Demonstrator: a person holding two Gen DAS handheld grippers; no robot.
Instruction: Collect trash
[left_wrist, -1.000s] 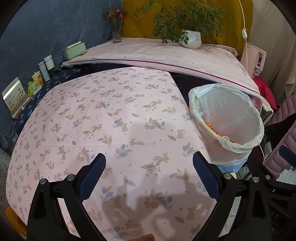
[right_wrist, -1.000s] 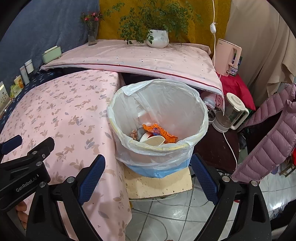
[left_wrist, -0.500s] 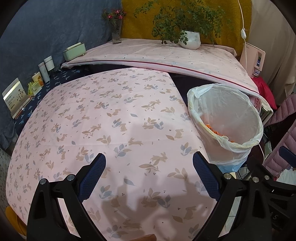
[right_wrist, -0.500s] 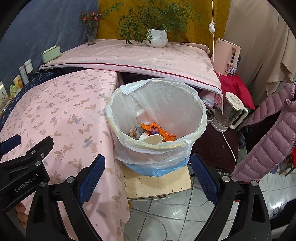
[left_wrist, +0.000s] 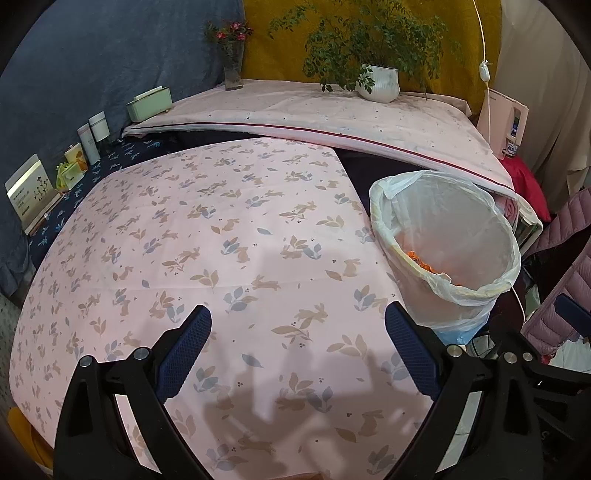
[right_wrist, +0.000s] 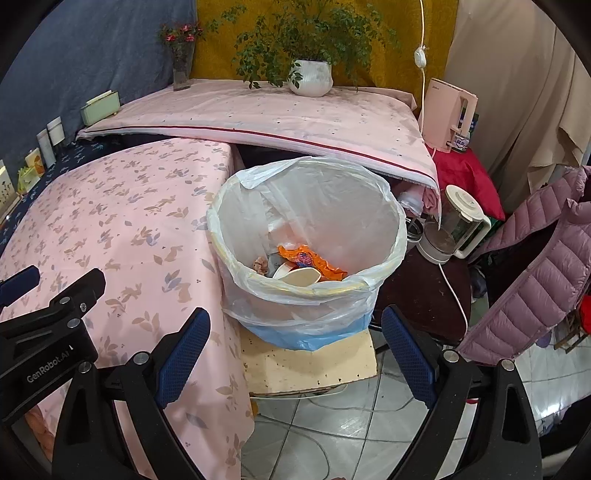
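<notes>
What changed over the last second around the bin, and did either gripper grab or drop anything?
Very little. Both views drifted slightly, so the bin sits a touch further left in each; nothing was taken or released. The left gripper and right gripper stay open and empty. The orange wrapper and paper cup lie in the bin as before.

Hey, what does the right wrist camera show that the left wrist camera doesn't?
Only the right wrist view shows the bin's contents, an orange wrapper and a white cup, plus the glass kettle and the tiled floor. Only the left wrist view shows the card stand at the table's far left. Both show the lined trash bin, the floral tablecloth, the potted plant, and open, empty fingers.
</notes>
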